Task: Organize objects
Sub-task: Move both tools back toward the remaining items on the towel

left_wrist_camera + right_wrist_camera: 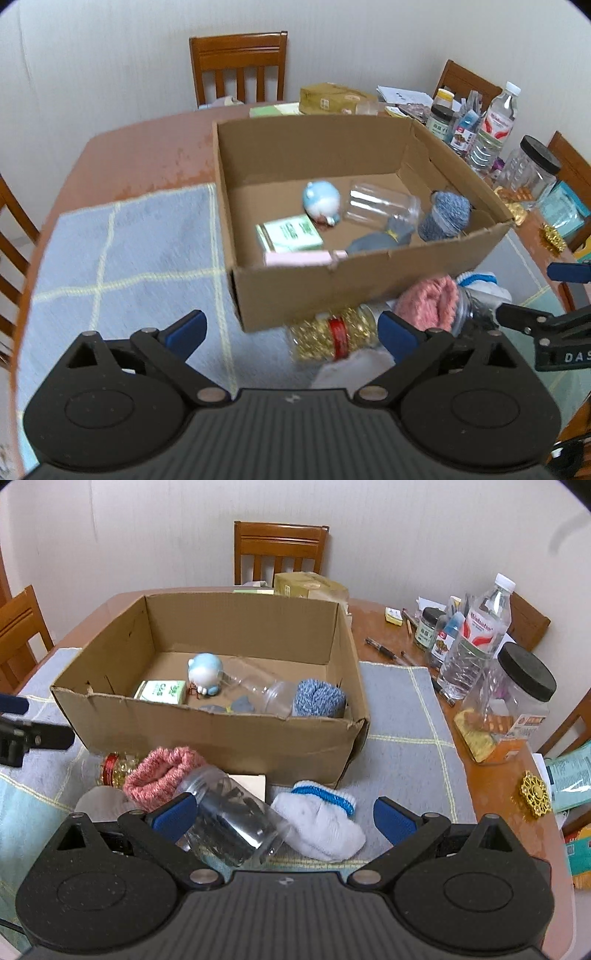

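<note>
Cardboard box sits on the grey checked cloth on the bench, w/ blue toy, green pack, clear cup & blue yarn inside. In front: gold-bead jar, pink knit, clear jar, white sock. Left tool wide open, holding nothing. Right tool wide open, over clear jar & sock, not gripping.

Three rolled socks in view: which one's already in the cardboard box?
The blue-and-white marled sock, in the cardboard box's right corner. The pink fuzzy sock and the blue-cuffed white sock lie outside, before it.
</note>
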{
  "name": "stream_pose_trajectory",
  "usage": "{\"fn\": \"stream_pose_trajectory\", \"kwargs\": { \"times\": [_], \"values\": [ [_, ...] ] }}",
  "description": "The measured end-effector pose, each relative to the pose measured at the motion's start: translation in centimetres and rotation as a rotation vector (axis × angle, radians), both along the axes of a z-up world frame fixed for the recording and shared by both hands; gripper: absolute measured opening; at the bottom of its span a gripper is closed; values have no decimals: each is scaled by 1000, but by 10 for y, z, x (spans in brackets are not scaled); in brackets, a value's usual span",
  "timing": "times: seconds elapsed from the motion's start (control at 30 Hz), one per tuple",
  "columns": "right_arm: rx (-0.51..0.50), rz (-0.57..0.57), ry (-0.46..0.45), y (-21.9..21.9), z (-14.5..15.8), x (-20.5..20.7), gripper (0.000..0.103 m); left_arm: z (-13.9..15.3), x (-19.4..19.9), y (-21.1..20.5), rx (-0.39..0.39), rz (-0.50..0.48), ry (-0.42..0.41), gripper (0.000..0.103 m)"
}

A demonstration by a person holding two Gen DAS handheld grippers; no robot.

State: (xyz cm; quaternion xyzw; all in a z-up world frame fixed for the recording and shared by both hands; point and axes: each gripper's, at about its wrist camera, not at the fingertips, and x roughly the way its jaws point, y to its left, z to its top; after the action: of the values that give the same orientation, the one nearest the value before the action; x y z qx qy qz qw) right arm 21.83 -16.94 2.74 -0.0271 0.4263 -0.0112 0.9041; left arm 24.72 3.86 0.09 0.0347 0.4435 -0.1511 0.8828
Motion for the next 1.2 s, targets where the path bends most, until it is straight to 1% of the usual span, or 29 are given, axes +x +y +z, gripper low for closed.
{"fn": "stream_pose_trajectory", "kwargs": {
  "times": [0.2, 0.33, 0.53, 0.63, 0.77, 0.9, 1.0, 1.1, 1.2],
  "values": [
    [11, -16, 31, -3, -9, -6, 103, -20, -9, 3, -33, 41, 57, 99],
    [27, -20, 45, -6, -13, -7, 103, -28, -11, -3, -26, 30, 75, 99],
    [9, -47, 33, -17, -13, -9, 103, -34, -11, -10, -13, 18, 82, 99],
    [22, -84, 34, -32, -13, -8, 103, -39, -10, -12, -18, 20, 98, 99],
    [74, -97, 30, -43, -9, -6, 103, -45, -8, -18, -18, 19, 114, 99],
    [114, -46, 29, -31, -9, 3, 103, -50, -9, -24, -3, 2, 121, 99],
    [117, -6, 27, -15, -12, 12, 103, -54, -8, -25, -6, -19, 129, 99],
    [115, 4, 26, -3, -15, 22, 103, -54, -7, -28, 0, -40, 125, 99],
    [149, 1, 37, 4, -20, 31, 103, -55, -6, -27, -1, -50, 125, 99]
  ]
}}
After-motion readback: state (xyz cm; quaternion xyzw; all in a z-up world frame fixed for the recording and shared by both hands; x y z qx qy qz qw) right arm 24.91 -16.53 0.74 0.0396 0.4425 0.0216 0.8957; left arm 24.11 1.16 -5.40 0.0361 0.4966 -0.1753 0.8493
